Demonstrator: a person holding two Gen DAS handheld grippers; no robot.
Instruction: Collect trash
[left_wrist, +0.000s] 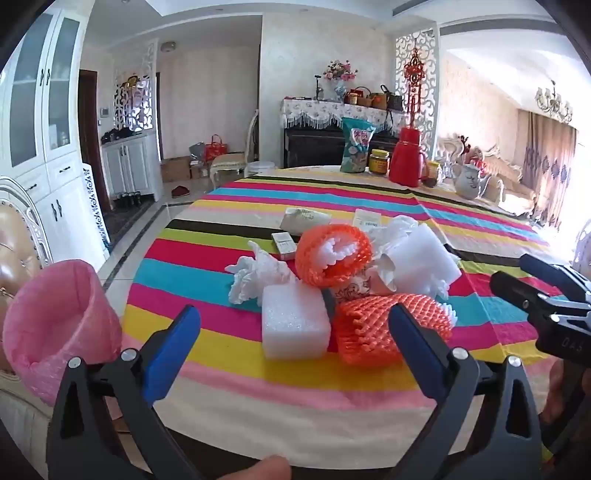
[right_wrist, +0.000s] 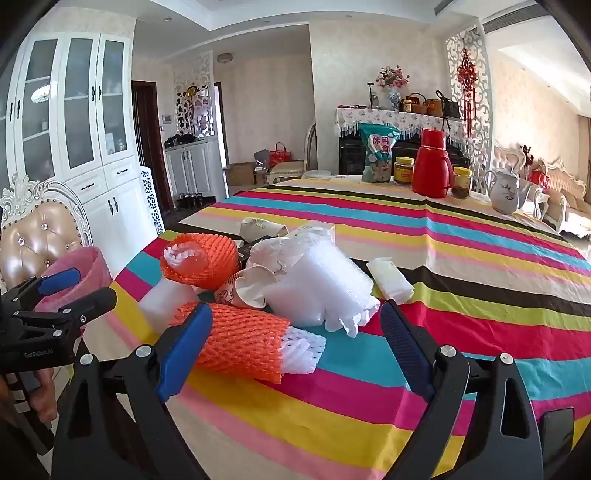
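Both tongs gape wide, clamped on nothing, above the near edge of the striped table (left_wrist: 332, 398). The trash pile lies mid-table: orange net (left_wrist: 373, 332), foam block (left_wrist: 295, 325), bubble wrap (right_wrist: 317, 288), paper cup (right_wrist: 247, 288). Left tongs (left_wrist: 295, 332) frame the foam block; their view alone shows a small box (left_wrist: 283, 245) and most of the pink bin (left_wrist: 59, 325). Right tongs (right_wrist: 295, 332) frame the net's white end; only their view shows a folded white packet (right_wrist: 391, 278)

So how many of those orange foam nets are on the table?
2. The near orange net lies closest to the grippers; the far orange net sits behind it on the pile. Others may be hidden underneath.
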